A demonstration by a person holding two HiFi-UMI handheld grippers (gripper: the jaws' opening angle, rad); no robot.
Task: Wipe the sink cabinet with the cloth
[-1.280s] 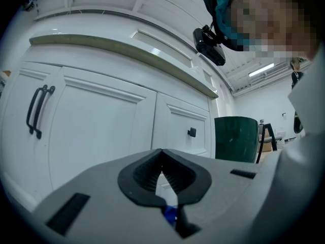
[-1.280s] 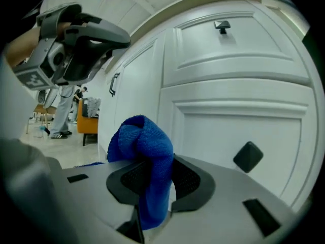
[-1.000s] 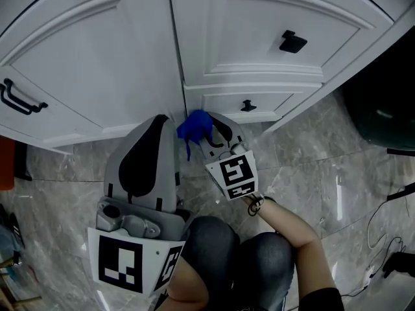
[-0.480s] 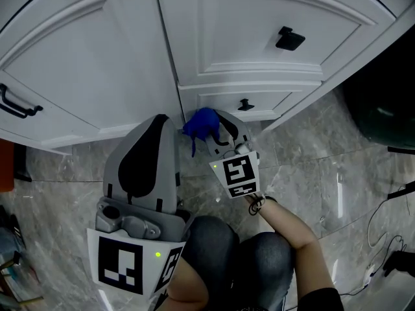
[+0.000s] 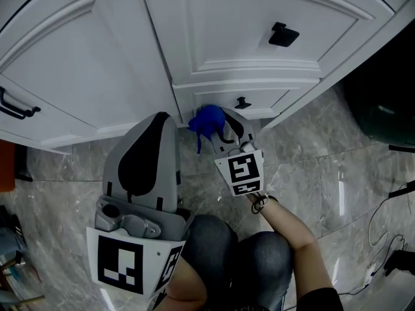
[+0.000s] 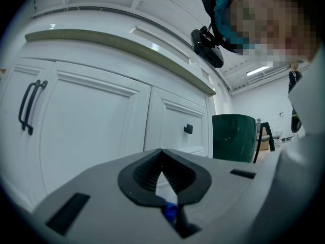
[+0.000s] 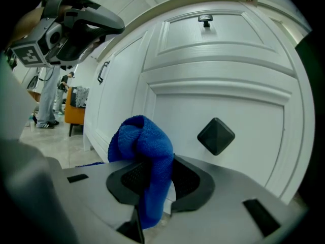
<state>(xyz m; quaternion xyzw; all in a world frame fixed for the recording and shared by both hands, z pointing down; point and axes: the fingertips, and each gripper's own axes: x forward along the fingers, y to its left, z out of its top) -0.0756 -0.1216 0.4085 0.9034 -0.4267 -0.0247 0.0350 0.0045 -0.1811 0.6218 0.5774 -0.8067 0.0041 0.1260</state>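
Right gripper view: my right gripper (image 7: 154, 161), fingers clamped on the blue cloth (image 7: 143, 139), near the sink cabinet (image 7: 223, 93); left gripper (image 6: 161, 152) fingers pressed together, empty.

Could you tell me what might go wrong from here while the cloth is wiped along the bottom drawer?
The cloth is bunched in the right tongs close beside the black knob; it could snag there and pull free. Only a small wad stands ahead of the tips, so hard plastic might scrape the white drawer front.
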